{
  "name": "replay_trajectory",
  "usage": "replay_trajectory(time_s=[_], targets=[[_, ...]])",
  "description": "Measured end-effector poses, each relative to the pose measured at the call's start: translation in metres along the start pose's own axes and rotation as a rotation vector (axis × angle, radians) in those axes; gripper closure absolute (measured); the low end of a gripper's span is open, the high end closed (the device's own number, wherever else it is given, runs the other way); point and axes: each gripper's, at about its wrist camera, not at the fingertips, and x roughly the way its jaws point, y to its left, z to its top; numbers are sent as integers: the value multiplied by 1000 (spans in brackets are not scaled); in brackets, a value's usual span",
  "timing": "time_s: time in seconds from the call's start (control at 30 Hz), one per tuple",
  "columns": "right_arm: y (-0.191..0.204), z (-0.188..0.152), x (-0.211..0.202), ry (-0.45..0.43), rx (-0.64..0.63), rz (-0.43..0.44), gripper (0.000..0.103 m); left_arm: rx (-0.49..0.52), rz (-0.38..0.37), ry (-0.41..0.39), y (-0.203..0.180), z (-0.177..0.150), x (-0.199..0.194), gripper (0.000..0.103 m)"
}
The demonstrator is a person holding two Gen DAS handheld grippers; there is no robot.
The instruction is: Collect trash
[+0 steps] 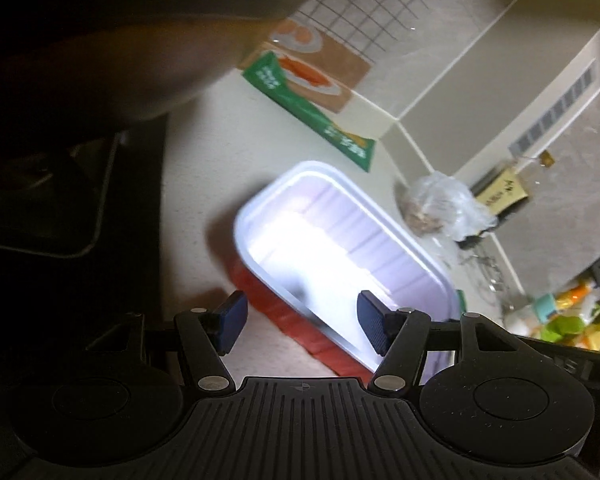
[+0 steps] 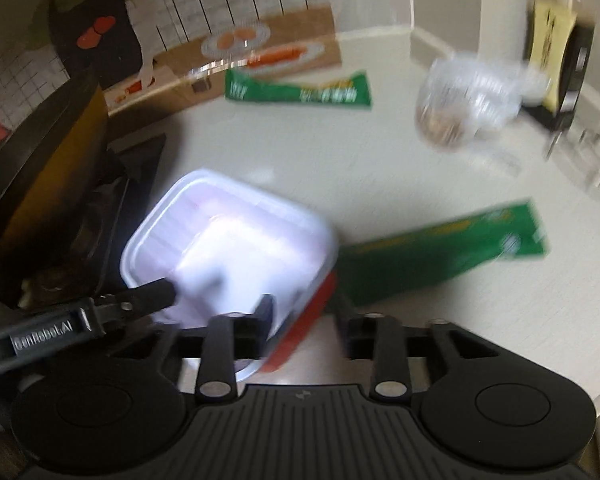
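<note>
your left hand-held gripper [image 1: 300, 322] stands wide, its pads either side of the white tray's [image 1: 340, 248] near end, not pressing. your right hand-held gripper [image 2: 304, 320] is parted, empty, beside the tray on the counter [image 2: 420, 168], green wrapper [image 2: 440, 256] right.

Pale counter [image 2: 400, 168], tiled wall [image 1: 372, 4], black stove [image 2: 112, 184]

white tray [image 1: 340, 256], red underside | tilted (blurred) | apparently empty | on counter [image 1: 204, 176]
</note>
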Motion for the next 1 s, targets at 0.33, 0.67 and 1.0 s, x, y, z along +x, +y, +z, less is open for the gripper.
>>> replay_trajectory(time_s=[0.33, 0.67, 1.0], targets=[[-33, -28, -18, -59, -38, -131, 22, 59, 31, 21, -20, 5, 7, 37], [-63, -19, -18, -68, 119, -26, 63, 142, 50, 45, -32, -1, 10, 37], [-47, -9, 16, 84, 105, 285, 63, 230, 122, 39, -25, -7, -17, 41]])
